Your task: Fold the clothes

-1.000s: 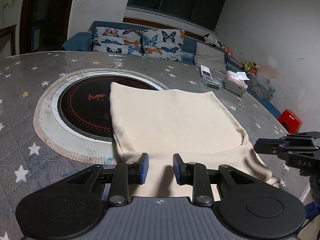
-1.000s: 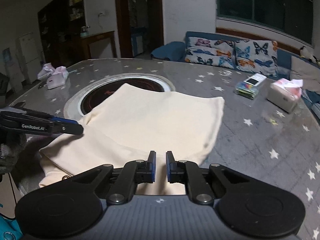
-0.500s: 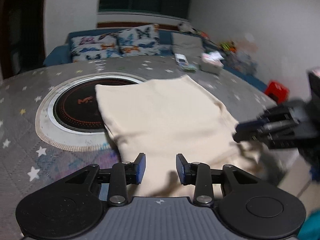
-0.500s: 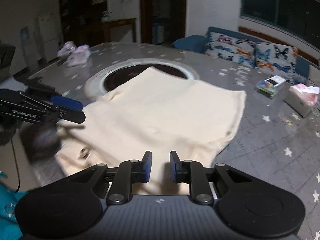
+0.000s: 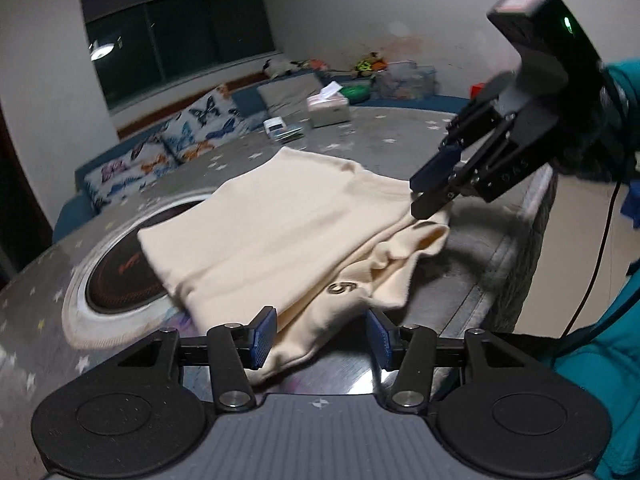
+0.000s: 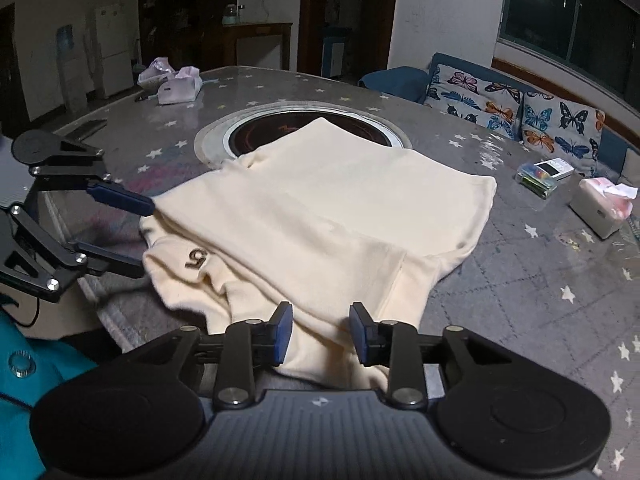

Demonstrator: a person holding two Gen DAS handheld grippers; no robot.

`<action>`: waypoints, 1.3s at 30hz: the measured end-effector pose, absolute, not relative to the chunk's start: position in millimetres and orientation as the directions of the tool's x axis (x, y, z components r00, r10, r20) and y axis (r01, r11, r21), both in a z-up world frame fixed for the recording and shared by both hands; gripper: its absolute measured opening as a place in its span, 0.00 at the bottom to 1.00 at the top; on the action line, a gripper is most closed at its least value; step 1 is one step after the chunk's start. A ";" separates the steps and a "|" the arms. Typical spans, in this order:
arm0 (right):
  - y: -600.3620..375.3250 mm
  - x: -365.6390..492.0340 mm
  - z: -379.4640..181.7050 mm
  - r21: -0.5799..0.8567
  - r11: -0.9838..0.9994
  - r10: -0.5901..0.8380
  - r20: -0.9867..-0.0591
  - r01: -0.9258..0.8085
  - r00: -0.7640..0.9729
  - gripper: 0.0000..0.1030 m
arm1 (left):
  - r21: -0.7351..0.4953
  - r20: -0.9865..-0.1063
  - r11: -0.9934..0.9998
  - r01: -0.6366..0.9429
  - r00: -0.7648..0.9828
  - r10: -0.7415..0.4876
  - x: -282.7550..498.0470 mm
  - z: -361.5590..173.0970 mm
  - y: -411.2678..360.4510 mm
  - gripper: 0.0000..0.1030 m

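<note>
Garment lies folded on your table; both your grippers, left and right (jaws just opening), stand apart over its near edge.

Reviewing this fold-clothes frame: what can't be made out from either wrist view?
- Cream garment: type unclear, folded layers hide its shape in both views; its near hem sits behind the right gripper in the right wrist view.
- Round inset lettering: blurred in the left wrist view, partly under the garment.
- Tissue box print: too small.
- Left gripper: jaws have just been opening; cloth contact hidden underneath.
</note>
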State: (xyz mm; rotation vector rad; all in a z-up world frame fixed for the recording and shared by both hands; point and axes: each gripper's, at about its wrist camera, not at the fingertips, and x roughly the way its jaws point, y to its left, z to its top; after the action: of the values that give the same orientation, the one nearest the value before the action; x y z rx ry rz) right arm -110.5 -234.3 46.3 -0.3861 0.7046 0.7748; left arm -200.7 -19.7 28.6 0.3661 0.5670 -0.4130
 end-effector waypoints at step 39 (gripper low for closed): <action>-215.4 -70.6 48.0 -0.012 0.586 0.585 -0.686 -0.811 0.432 0.16 | 0.156 -0.593 0.883 0.443 0.757 -0.275 -178.9 30.7 2.0 0.50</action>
State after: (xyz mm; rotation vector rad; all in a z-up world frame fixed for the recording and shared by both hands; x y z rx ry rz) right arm -70.6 -215.4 48.0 -0.3670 0.6928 0.8940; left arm -178.9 2.0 30.7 0.2978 0.5947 -0.3978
